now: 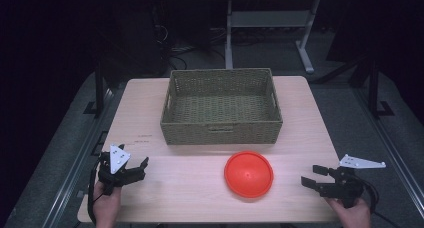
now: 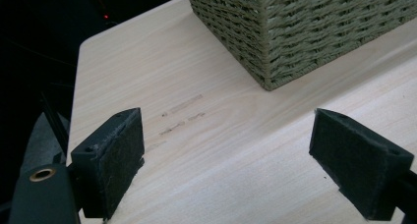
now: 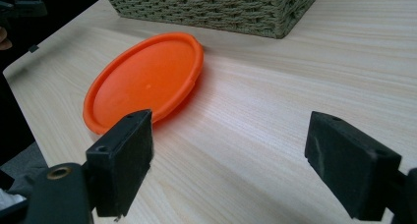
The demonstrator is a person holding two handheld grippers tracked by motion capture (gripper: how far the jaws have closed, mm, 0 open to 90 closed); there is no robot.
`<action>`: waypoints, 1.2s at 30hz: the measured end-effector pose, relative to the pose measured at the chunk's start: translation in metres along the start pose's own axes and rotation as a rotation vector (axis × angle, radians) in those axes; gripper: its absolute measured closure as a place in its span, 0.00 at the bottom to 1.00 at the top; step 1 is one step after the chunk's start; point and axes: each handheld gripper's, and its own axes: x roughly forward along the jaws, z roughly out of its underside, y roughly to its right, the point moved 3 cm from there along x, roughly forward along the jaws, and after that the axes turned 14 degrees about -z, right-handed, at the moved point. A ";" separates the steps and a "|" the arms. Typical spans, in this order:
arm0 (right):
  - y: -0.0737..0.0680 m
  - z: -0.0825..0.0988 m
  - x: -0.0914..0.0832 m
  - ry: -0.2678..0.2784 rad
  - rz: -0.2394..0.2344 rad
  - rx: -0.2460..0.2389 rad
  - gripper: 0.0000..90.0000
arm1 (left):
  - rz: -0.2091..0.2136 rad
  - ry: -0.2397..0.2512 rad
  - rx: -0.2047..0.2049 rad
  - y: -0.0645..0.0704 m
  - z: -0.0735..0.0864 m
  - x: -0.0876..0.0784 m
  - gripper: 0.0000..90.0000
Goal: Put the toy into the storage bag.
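Two grippers: you've got the left gripper [image 1: 134, 168] and the right gripper [image 1: 310, 176] both low at your edge of the table, nothing in either.
High view, surface: pale wood table [image 1: 150, 113], dark room around it, grey floor, a white desk frame [image 1: 265, 23] behind.
High view, disc: orange disc [image 1: 248, 174] lies flat in front of the woven basket [image 1: 221, 108], just beside its front wall, between your two hands. It's round, so no long axis to speak of; its rimmed face looks up.
High view, jaws: both pairs spread; the right gripper aims left toward the disc, still well apart from it.
Left gripper view, surface: bare wood with faint scuff marks [image 2: 182, 117], a basket corner [image 2: 305, 27] up top.
Left gripper view, jaws: wide apart, just table between them.
Right gripper view, disc: orange disc [image 3: 145, 79] sits ahead and left, its far edge near the basket [image 3: 216, 8].
Right gripper view, jaws: as wide as they go, gripping nothing.
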 end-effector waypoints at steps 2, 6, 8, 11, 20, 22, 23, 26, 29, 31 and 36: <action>0.000 0.001 0.002 -0.002 -0.003 0.015 0.20 | 0.008 0.005 -0.006 0.002 -0.001 0.000 0.14; -0.003 0.000 0.004 -0.012 -0.005 0.004 0.20 | 0.012 0.016 0.009 0.004 -0.002 -0.002 0.14; -0.007 -0.004 0.007 -0.011 -0.005 -0.022 0.20 | 0.016 0.016 0.016 0.005 -0.002 -0.003 0.14; -0.007 -0.005 0.010 -0.016 -0.007 -0.010 0.20 | 0.013 0.019 0.005 0.003 -0.001 -0.003 0.14; -0.010 -0.018 0.053 -0.139 -0.038 -0.005 0.19 | 0.007 0.009 -0.001 0.001 0.000 -0.001 0.14; -0.011 -0.019 0.065 -0.187 -0.026 -0.004 0.22 | 0.007 0.009 0.000 0.002 -0.001 -0.001 0.14; -0.011 -0.019 0.065 -0.187 -0.026 -0.004 0.22 | 0.007 0.009 0.000 0.002 -0.001 -0.001 0.14; -0.016 -0.024 0.084 -0.233 -0.035 -0.025 0.29 | 0.004 0.009 -0.002 0.000 0.000 -0.001 0.14; -0.018 -0.029 0.092 -0.251 -0.036 -0.036 0.33 | 0.004 0.009 -0.006 0.000 0.000 -0.001 0.14; -0.016 -0.031 0.097 -0.272 -0.032 -0.026 0.35 | 0.004 0.009 -0.002 0.000 0.000 -0.001 0.14; -0.012 -0.037 0.108 -0.298 -0.033 -0.038 0.44 | 0.008 0.012 0.003 0.001 0.000 -0.001 0.14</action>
